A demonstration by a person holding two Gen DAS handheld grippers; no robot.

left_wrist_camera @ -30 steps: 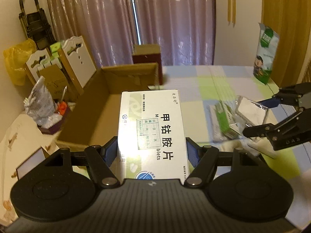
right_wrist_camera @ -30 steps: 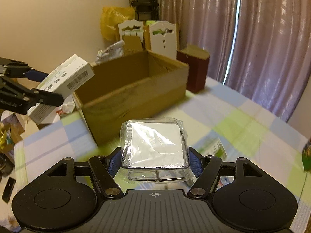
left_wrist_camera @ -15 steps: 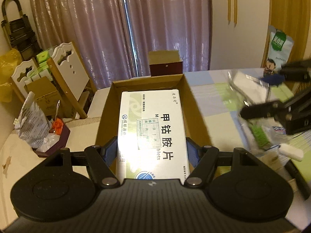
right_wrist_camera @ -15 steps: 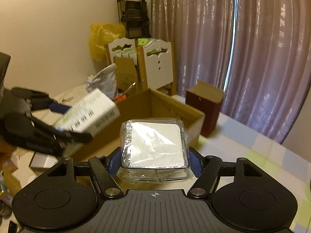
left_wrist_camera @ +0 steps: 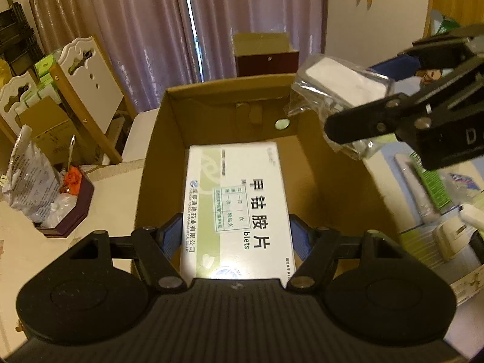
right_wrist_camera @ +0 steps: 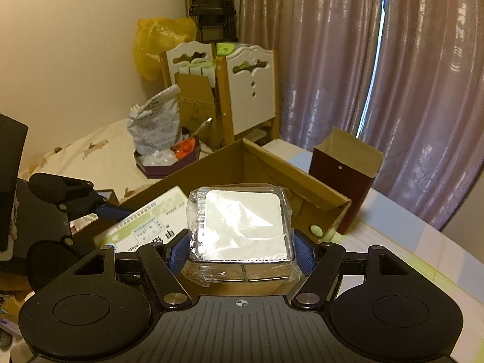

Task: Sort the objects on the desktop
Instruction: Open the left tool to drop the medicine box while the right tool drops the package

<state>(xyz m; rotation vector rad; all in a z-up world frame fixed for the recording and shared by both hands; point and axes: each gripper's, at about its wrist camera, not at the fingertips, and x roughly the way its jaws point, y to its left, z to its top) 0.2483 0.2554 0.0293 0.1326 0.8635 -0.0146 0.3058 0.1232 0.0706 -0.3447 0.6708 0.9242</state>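
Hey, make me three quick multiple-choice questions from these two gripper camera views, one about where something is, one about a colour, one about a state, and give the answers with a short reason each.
1. Where is the white medicine box right now?
A. over the open cardboard box
B. on a chair seat
C. inside the dark red box

2. What colour are the curtains?
A. green
B. mauve-pink
C. black

3. What is the state of the right gripper?
A. open and empty
B. shut on a pen
C. shut on the clear plastic-wrapped case

Answers:
1. A, since in the left wrist view it is held by the left gripper above the cardboard box opening.
2. B, as the drapes behind the table look shiny mauve-pink.
3. C, as its fingers press both sides of the clear plastic-wrapped case.
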